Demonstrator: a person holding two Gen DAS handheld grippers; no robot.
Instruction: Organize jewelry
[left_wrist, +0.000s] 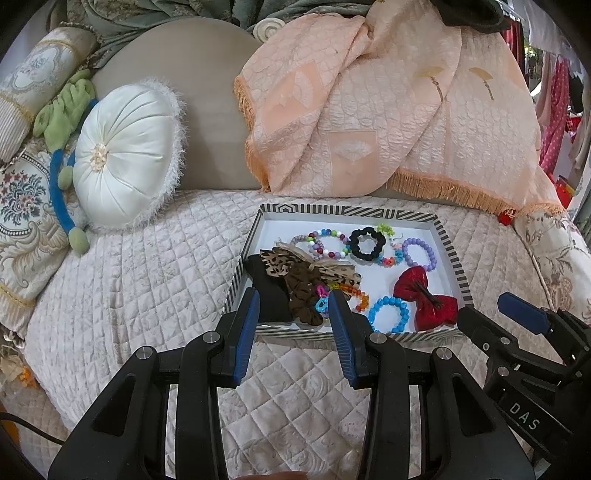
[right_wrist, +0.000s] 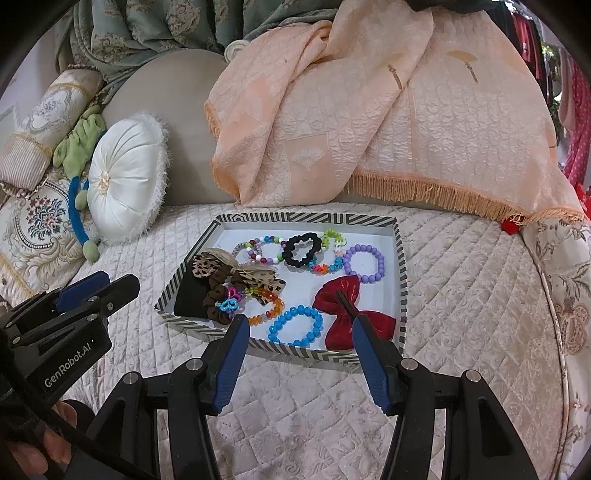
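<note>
A shallow tray with a black-and-white striped rim (left_wrist: 448, 251) (right_wrist: 402, 280) lies on the quilted cover. In it are a blue bead bracelet (left_wrist: 389, 314) (right_wrist: 295, 325), a red bow (left_wrist: 424, 299) (right_wrist: 343, 310), a purple bracelet (left_wrist: 421, 251) (right_wrist: 364, 263), a black scrunchie (left_wrist: 367, 242) (right_wrist: 301, 249), a multicolour bead bracelet (left_wrist: 328, 243), an orange bracelet (right_wrist: 271, 308), a leopard-print bow (left_wrist: 306, 266) and a brown scrunchie (right_wrist: 216, 297). My left gripper (left_wrist: 293, 295) hovers open just before the tray's near left edge. My right gripper (right_wrist: 299, 321) hovers open before the near right edge. Neither holds anything.
A round white cushion (left_wrist: 125, 155) and a green-and-blue plush toy (left_wrist: 62, 177) lie to the left beside patterned pillows (left_wrist: 26, 206). A peach fringed throw (left_wrist: 369, 110) drapes over the headboard behind the tray. Quilted cover (left_wrist: 147, 266) surrounds the tray.
</note>
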